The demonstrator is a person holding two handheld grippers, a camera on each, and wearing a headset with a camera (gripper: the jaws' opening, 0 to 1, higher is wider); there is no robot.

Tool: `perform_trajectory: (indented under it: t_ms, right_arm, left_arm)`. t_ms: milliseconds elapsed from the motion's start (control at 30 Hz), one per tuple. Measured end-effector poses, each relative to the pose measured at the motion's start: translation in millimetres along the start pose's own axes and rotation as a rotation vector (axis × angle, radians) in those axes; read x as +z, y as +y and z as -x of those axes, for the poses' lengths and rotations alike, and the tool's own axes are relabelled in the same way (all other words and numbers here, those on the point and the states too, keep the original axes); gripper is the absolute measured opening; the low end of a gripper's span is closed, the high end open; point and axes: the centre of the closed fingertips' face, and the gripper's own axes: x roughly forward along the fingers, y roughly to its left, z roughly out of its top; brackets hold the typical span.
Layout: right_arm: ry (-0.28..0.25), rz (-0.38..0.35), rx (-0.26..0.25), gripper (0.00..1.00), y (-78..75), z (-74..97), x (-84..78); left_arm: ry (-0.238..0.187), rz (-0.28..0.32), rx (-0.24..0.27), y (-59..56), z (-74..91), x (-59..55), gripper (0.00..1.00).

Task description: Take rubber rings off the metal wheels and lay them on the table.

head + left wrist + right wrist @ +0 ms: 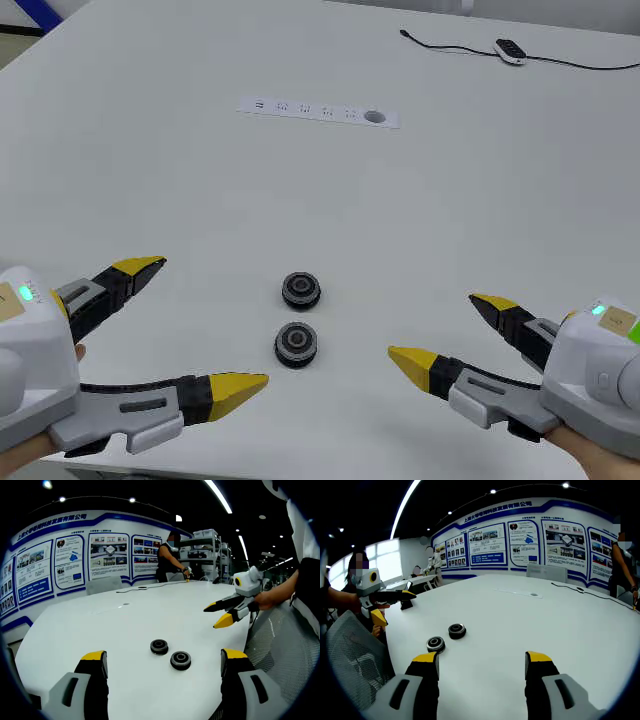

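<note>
1. Head view: two metal wheels, the far wheel point(301, 290) and the near wheel point(296, 343), lie flat on the white table point(450, 220), just beside each other and between the two grippers.
2. At lower left, the left gripper point(205, 322) has its jaws spread wide and holds nothing. It is well apart from both wheels.
3. At lower right, the right gripper point(440, 326) is likewise wide open and empty, and short of the wheels.
4. Left gripper view: each wheel shows a dark outer band around a paler hub. This reads as the rubber ring point(172, 661) seated in place, and no loose ring is seen on the table.
5. Progress, as judged: nothing is removed yet. Both rings are left to be pulled off and laid down.
6. A power strip point(318, 111) and a corded remote point(510, 49) lie at the far side, well apart from the work.
</note>
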Motion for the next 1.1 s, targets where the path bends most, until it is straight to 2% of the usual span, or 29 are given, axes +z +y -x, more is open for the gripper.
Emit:
perform_trajectory:
  t_ms: [233, 833, 1100]
  right_arm:
    - [0.008, -0.005, 0.000, 0.71, -0.4, -1.0, -2.4]
    - [0.015, -0.005, 0.008, 0.69, 1.5, -1.1, -3.8]
    - [0.024, -0.010, 0.003, 0.69, 0.4, 0.1, -6.0]
  left_arm:
    - [-0.006, 0.003, 0.001, -0.1, -1.2, 3.3, 0.96]
    - [0.011, 0.020, -0.005, -2.2, 0.0, -3.8, 0.94]
    - [-0.004, 0.027, -0.023, -5.6, -4.5, 1.0, 0.93]
